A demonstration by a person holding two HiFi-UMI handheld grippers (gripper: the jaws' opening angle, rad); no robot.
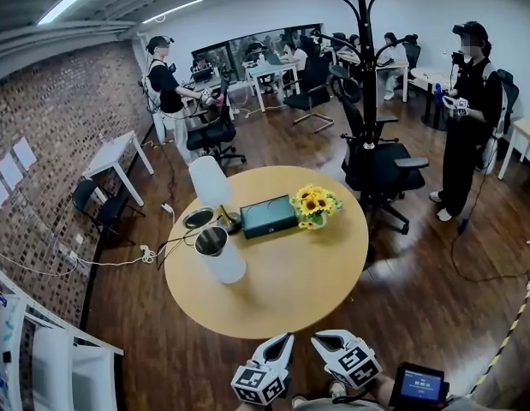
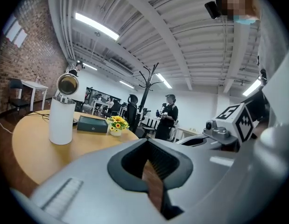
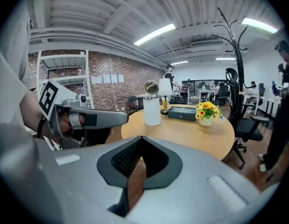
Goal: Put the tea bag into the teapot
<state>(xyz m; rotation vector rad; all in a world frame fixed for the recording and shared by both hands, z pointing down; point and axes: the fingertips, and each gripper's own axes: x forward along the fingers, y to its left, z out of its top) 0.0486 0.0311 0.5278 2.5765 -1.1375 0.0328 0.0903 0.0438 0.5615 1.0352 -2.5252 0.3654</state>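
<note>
On the round wooden table (image 1: pixel 273 294) stands a tall white teapot (image 1: pixel 220 253) with its metal lid (image 1: pixel 199 218) tipped open; it also shows as the teapot (image 2: pixel 60 121) and the teapot (image 3: pixel 152 110) in the gripper views. Behind it lies a dark green box (image 1: pixel 268 216) next to a pot of sunflowers (image 1: pixel 314 204). I can make out no tea bag. My left gripper (image 1: pixel 287 338) and right gripper (image 1: pixel 317 340) hover side by side off the table's near edge, both shut and empty. Seen close up, the left gripper (image 2: pixel 148 146) and right gripper (image 3: pixel 141 140) have their jaws together.
A white lamp (image 1: pixel 209 181) stands at the table's far left. Behind the table are a black coat rack (image 1: pixel 363 58) and an office chair (image 1: pixel 380 165). One person (image 1: pixel 468 114) stands at the right, another (image 1: pixel 166 84) at the back. A brick wall (image 1: pixel 59 135) runs along the left.
</note>
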